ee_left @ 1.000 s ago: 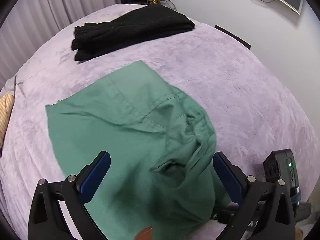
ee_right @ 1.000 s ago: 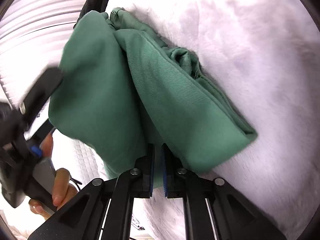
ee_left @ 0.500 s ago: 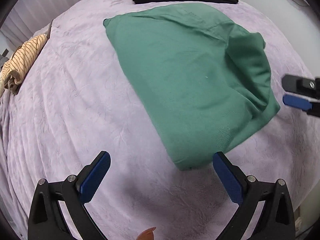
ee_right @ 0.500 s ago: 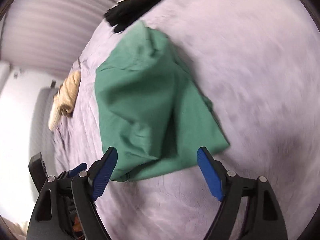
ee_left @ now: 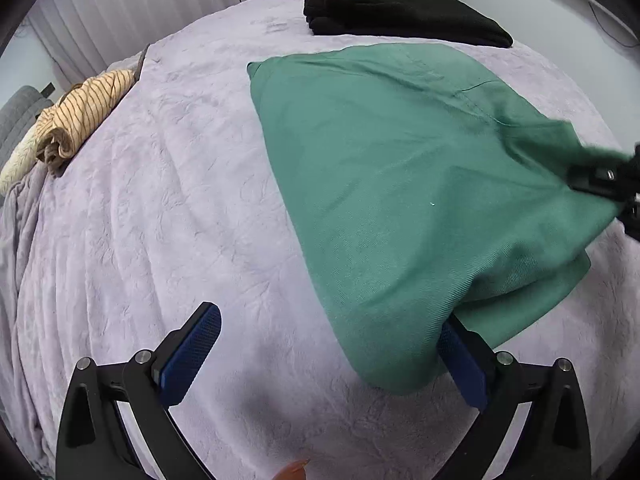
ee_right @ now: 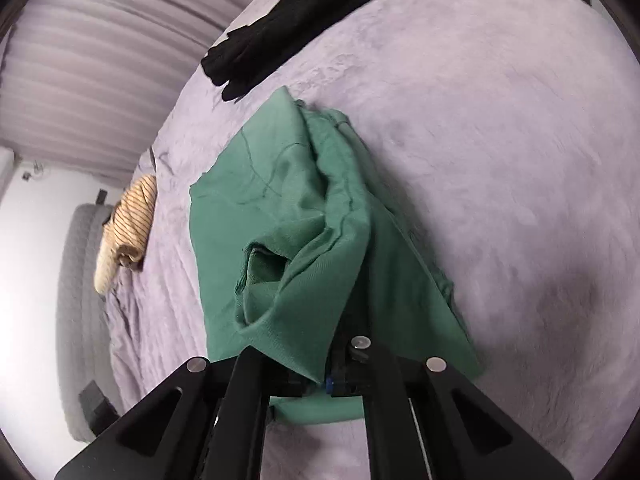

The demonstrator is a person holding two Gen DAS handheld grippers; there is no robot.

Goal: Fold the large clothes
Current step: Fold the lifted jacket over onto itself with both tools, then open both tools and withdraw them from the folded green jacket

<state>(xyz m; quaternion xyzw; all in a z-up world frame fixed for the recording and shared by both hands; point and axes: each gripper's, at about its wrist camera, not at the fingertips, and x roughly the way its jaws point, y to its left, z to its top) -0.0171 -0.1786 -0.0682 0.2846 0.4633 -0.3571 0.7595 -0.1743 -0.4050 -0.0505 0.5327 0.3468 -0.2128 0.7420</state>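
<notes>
While the green garment [ee_left: 400, 184] is lying half-folded on the lilac blanket [ee_left: 160, 200], the right gripper [ee_right: 326, 380] is pinching a bunched edge of it, jaws closed on the cloth, at the garment's three o'clock side in the left wrist view. The left gripper [ee_left: 332, 356] is waiting wide apart at six o'clock, its right finger [ee_left: 464, 364] tucking under the near corner, gripping nothing. A folded black garment [ee_left: 400, 16] is sitting at twelve o'clock, a striped one [ee_left: 88, 112] at ten. The step looks like a mid-fold. Next, the left gripper probably needs to close on the near corner so both can carry the edge across evenly.
</notes>
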